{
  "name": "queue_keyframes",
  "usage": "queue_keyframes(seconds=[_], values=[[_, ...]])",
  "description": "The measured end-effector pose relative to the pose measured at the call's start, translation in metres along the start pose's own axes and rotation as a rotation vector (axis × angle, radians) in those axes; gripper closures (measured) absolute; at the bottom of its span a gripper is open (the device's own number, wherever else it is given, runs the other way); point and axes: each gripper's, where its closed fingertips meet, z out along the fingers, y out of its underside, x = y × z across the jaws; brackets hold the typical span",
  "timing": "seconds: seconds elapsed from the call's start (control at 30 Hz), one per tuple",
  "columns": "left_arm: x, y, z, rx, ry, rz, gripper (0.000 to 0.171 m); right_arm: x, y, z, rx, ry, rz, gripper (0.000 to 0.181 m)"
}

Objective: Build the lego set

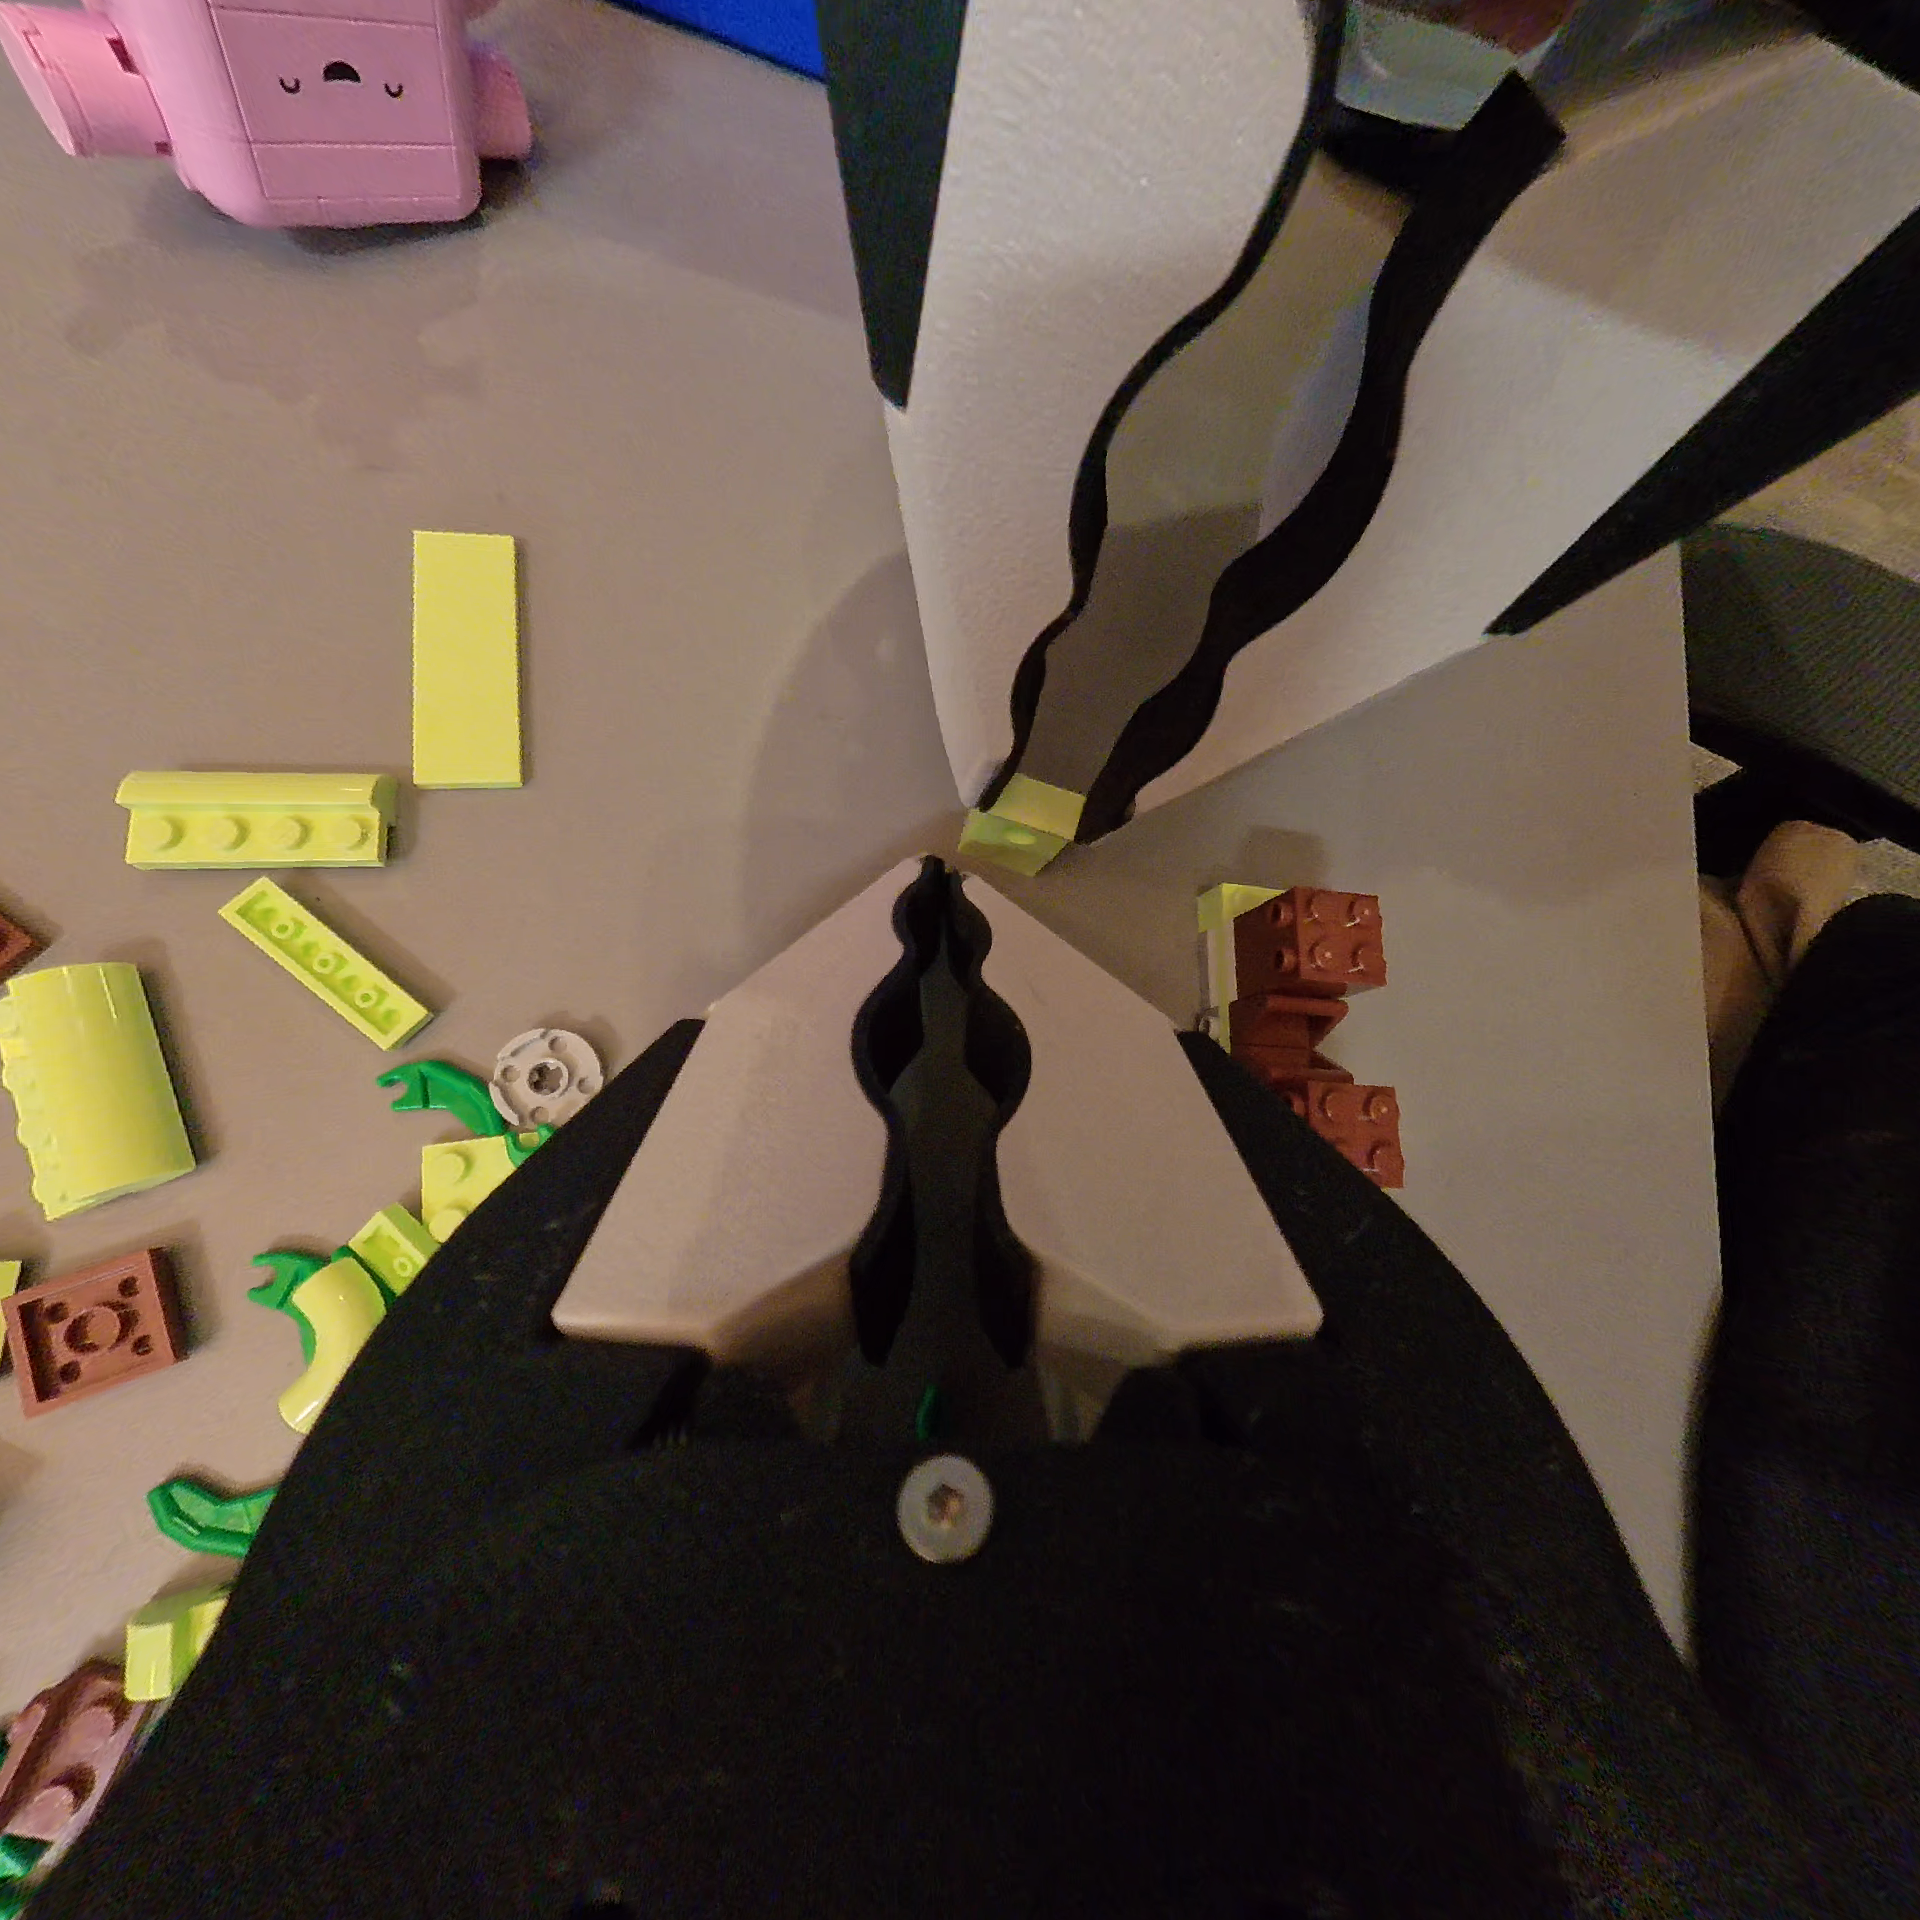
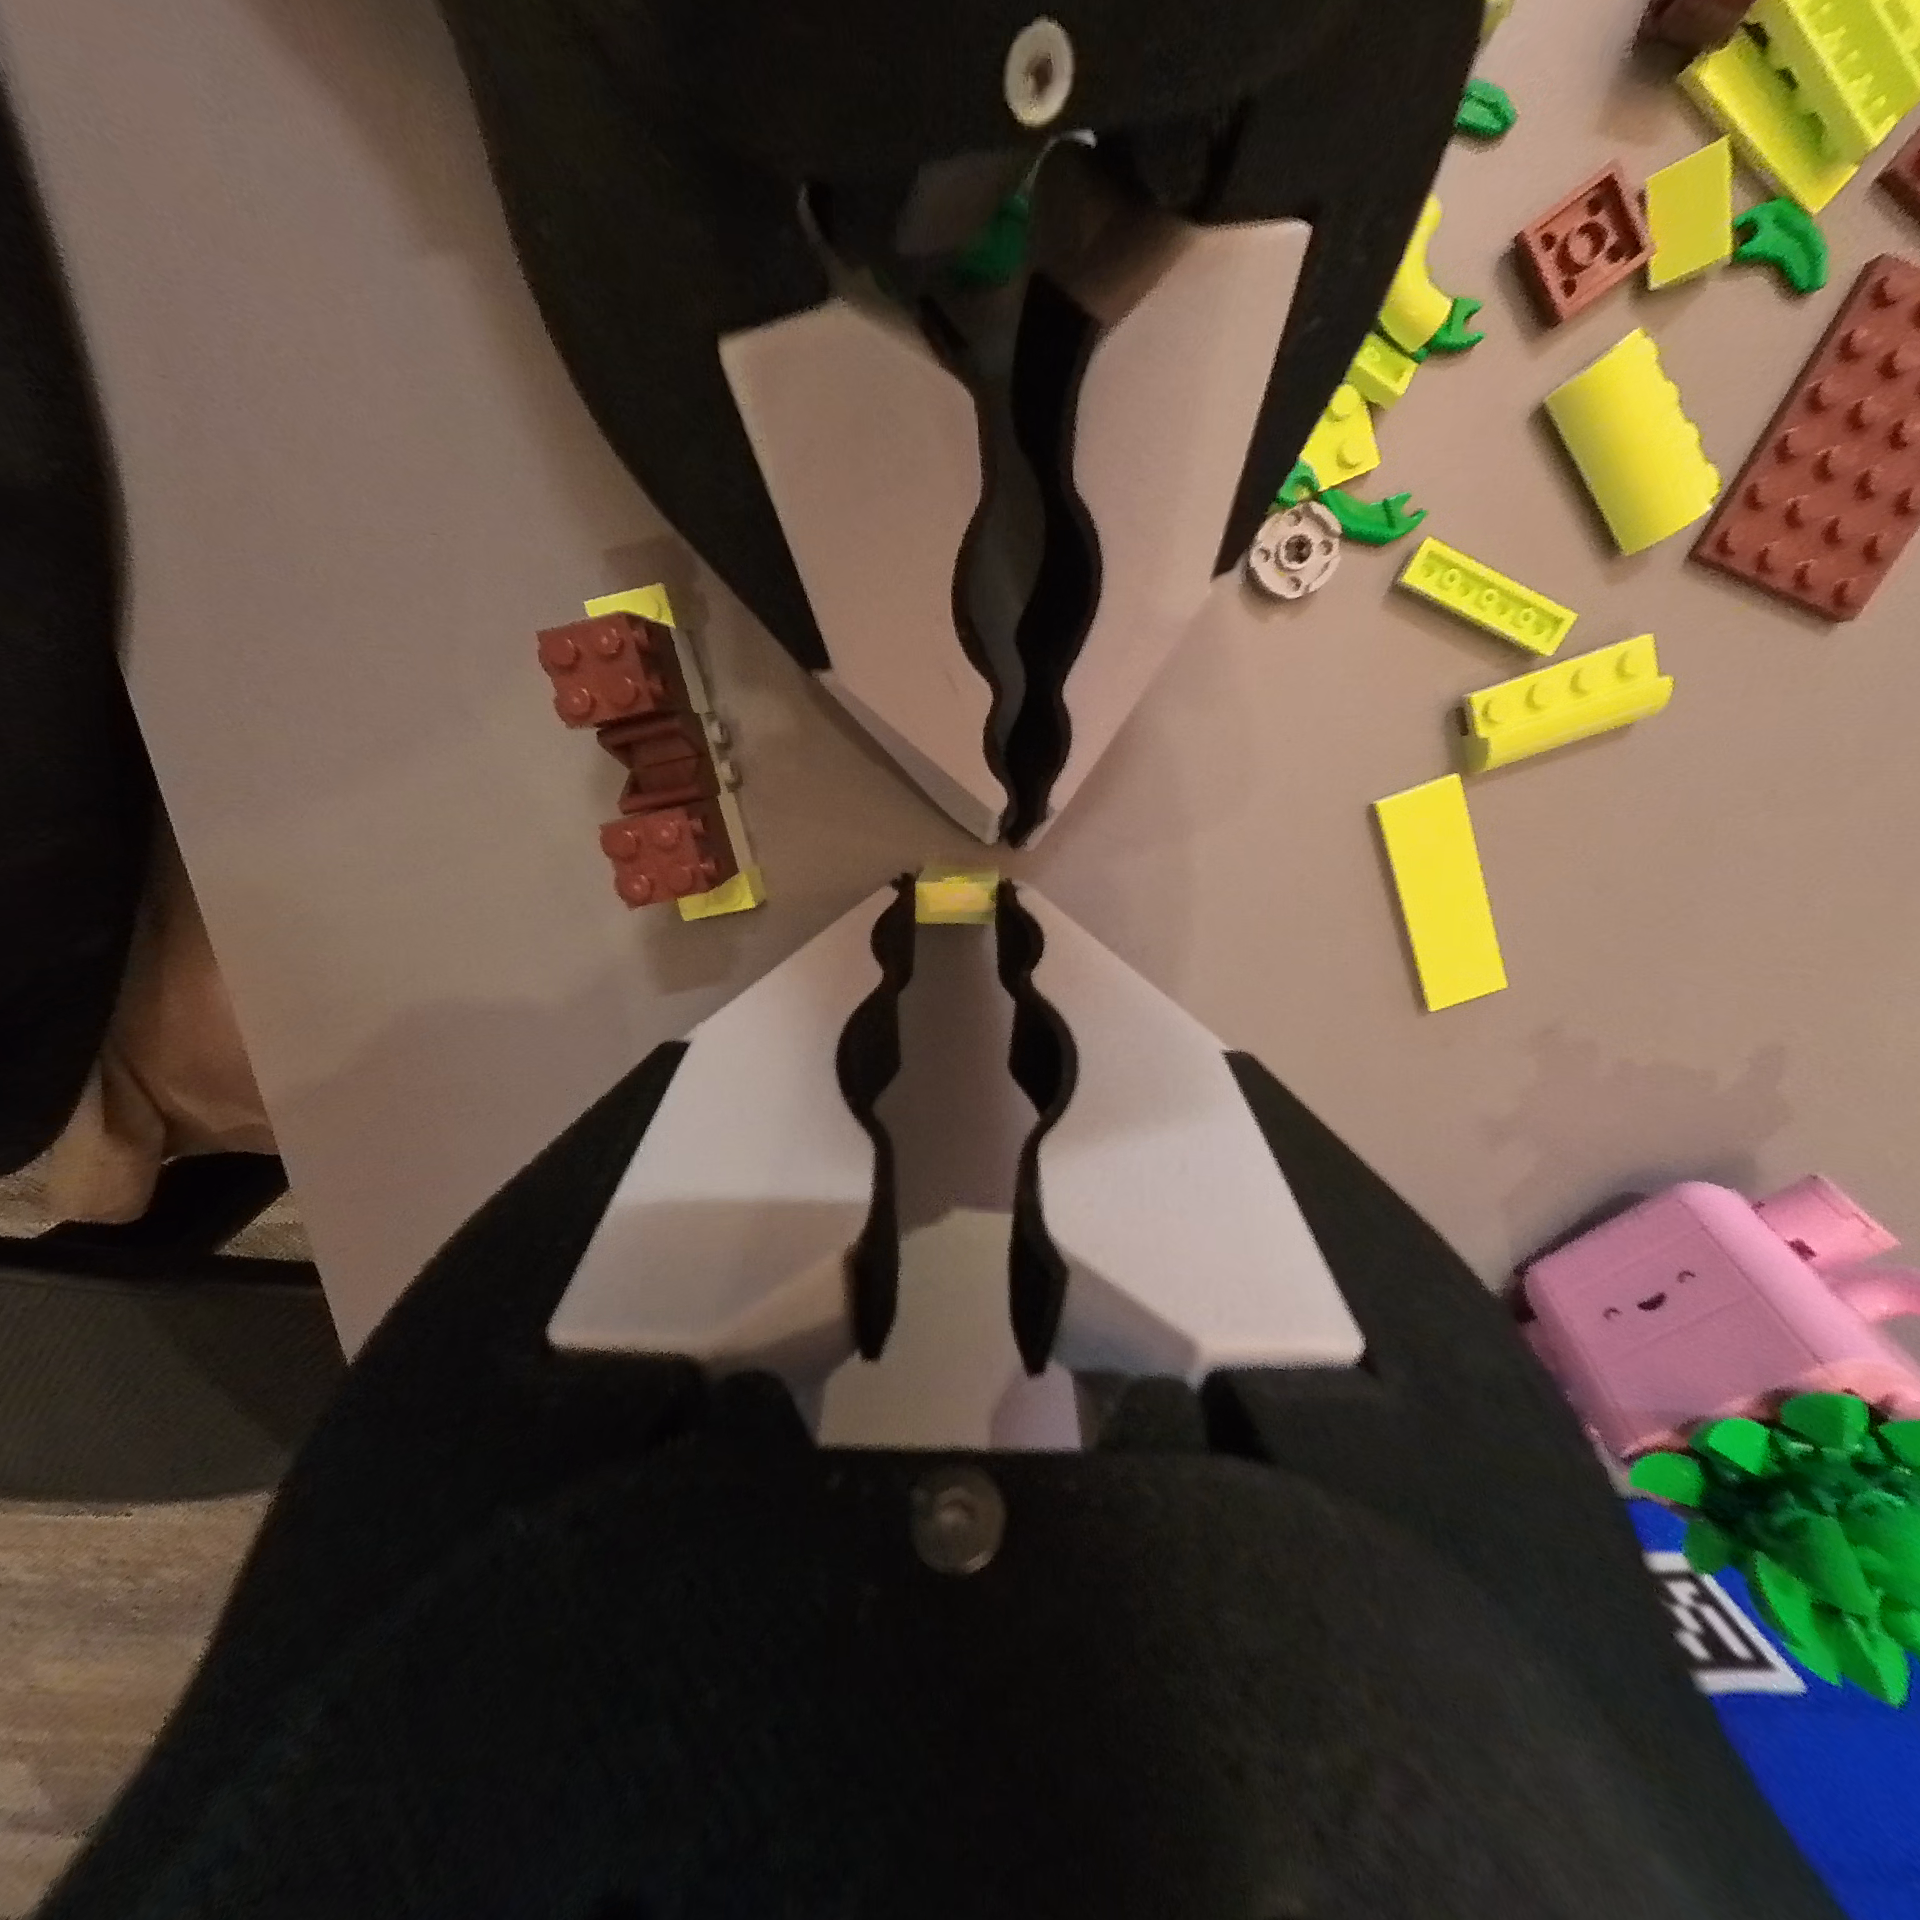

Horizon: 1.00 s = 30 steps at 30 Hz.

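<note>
My right gripper (image 2: 956, 899) is shut on a small lime brick (image 2: 956, 896), pinched at the fingertips just above the grey table. In the left wrist view the right gripper (image 1: 1044, 816) comes in from the top with that lime brick (image 1: 1023, 831). My left gripper (image 1: 940, 868) is shut, with nothing seen at its tips. It faces the right gripper tip to tip, almost touching the brick, and also shows in the right wrist view (image 2: 1023, 831). A brown-and-lime brick assembly (image 1: 1314, 1023) (image 2: 649, 758) lies on the table beside both grippers.
Loose lime, green and brown pieces lie on one side, among them a lime tile (image 1: 464, 660) (image 2: 1439, 894) and a brown studded plate (image 2: 1829, 447). A pink brick figure (image 1: 312, 104) (image 2: 1683, 1309), green foliage (image 2: 1808, 1538) and a blue box (image 2: 1766, 1714) lie beyond. The table edge (image 1: 1699, 1039) is near the assembly. Left and right tips are no more than a few centimetres apart.
</note>
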Motion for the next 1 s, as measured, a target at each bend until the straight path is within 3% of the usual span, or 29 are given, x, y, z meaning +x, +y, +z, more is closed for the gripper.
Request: queue_keyframes(seconds=[0.23,0.5,1.0], values=[[0.0,-0.0001,0.0,0.0,0.002,-0.002,0.171,-0.0003,0.0002,0.0,0.068,0.008,-0.016,0.168],[0.0,0.0,0.0001,0.0,0.0,0.0,0.171,0.0005,0.0027,-0.0028,0.285,0.023,0.059,0.167],[0.0001,0.0003,0.0004,-0.003,0.005,-0.002,0.171,0.0025,0.0019,-0.0038,0.295,0.091,0.045,0.168]])
